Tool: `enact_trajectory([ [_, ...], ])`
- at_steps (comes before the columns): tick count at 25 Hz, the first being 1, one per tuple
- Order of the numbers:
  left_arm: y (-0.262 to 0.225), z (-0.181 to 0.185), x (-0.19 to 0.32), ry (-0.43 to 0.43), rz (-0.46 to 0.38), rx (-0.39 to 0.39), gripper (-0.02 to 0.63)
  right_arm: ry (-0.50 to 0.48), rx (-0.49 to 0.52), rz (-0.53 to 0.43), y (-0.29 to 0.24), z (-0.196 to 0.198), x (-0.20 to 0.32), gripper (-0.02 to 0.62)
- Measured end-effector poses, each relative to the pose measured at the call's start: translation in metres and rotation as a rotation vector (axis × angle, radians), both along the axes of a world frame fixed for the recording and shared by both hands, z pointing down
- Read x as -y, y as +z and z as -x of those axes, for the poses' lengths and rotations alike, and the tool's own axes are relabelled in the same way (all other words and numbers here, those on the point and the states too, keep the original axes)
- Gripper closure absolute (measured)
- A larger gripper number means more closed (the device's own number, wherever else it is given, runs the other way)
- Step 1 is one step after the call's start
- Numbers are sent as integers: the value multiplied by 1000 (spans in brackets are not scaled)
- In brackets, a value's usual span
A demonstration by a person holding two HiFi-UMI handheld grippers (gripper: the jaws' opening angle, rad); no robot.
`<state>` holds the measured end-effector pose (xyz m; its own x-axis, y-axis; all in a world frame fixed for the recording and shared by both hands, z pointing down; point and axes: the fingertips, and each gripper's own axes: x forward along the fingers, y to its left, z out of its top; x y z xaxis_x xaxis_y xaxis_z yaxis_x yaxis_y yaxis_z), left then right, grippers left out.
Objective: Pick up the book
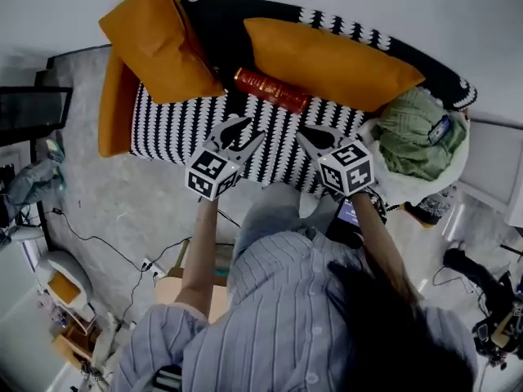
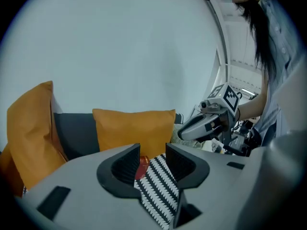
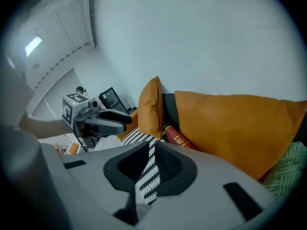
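Ahead of the left tongs (image 1: 243,133) lies the book (image 1: 270,90), untouched.

Red book (image 1: 270,90) with gold-patterned spine, lying flat on the black-and-white sofa seat, between two orange cushions

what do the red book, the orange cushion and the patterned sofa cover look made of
The book looks hardbound, leatherette or coated board: slight sheen, gold bands. The orange cushion seems matte woven fabric, with soft creases. The sofa cover is black-and-white textile; knit or woven, unclear.
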<state>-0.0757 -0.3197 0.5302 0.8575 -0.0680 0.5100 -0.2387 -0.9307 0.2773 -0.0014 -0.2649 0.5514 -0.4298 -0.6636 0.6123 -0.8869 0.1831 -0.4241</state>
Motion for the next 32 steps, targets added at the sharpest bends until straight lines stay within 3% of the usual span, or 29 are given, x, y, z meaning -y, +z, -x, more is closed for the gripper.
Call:
enact_trajectory([
  [10,61,-6,40,184,-20,86,436,49,-52,59,54,-21,27,543],
  [13,83,-11,51,243,-36,139,428,74,-39,76,69,-29,32,480],
  [19,125,-20,70,359,-41,221,393,111,-64,130,106,-46,41,431],
  [32,216,-39,123,562,-121,443,338,-4,-189,206,189,-65,61,385],
])
